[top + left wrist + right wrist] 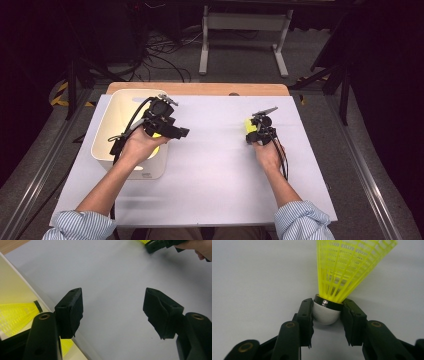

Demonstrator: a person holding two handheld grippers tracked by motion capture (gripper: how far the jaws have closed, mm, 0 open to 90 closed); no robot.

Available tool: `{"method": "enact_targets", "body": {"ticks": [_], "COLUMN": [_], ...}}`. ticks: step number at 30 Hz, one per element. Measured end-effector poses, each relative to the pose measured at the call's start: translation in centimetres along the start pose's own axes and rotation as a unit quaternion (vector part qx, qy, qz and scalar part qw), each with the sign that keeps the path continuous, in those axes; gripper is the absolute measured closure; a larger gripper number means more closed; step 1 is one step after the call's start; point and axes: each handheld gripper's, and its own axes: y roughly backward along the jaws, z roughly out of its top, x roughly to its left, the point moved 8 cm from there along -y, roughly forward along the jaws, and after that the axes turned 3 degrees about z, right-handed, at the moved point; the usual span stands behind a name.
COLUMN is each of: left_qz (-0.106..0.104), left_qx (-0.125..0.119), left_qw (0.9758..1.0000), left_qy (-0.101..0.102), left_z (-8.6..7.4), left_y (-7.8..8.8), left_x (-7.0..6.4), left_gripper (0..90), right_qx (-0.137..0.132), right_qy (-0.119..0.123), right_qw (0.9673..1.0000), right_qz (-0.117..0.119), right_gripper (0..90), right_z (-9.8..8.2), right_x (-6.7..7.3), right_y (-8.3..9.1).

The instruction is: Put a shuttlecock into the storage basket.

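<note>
Right tongs (327,315) are clamped on the white cork nose of the yellow shuttlecock (344,272), out on the right of the bench (215,165). Grip's low on the cork, so lift straight up and keep the skirt clear. Left tongs (112,312) gape wide, empty, beside the white bin (112,112), which already has yellow shuttlecocks inside.

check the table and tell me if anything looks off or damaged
Nothing stands out. The right tongs grip a yellow shuttlecock by its white cork, skirt intact. The left tongs hang open beside the white bin, where another yellow shuttlecock lies inside.
</note>
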Motion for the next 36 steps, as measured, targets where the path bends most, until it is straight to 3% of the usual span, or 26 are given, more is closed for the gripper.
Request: {"method": "enact_targets", "body": {"ticks": [14,22,23,28,36], "left_qz": [-0.005,-0.002,-0.002,-0.004,-0.011], "left_qx": [-0.003,-0.008,-0.007,-0.011,-0.009], "left_qw": [1.0000,0.9996,0.9995,0.9993,0.9986], "left_qy": [-0.008,-0.026,-0.030,-0.035,-0.050], "left_z": [0.1,0.1,0.1,0.1,0.2], "left_y": [-0.1,0.0,0.0,0.1,-0.2], "left_x": [-0.4,-0.9,-1.0,-1.2,-1.8], "left_gripper": [33.0,32.5,32.5,32.7,33.1], "right_qx": [-0.011,-0.018,-0.023,-0.028,-0.036], "right_qy": [0.075,0.122,0.134,0.150,0.184], "right_qw": [0.9969,0.9916,0.9895,0.9865,0.9785], "right_qz": [0.020,0.039,0.048,0.059,0.087], "right_gripper": [63.4,63.5,63.4,63.4,63.5], "right_z": [-0.8,-1.3,-1.4,-1.8,-2.5], "right_x": [0.8,2.3,2.7,3.3,5.2], "right_y": [2.5,3.7,4.1,4.7,6.1]}}
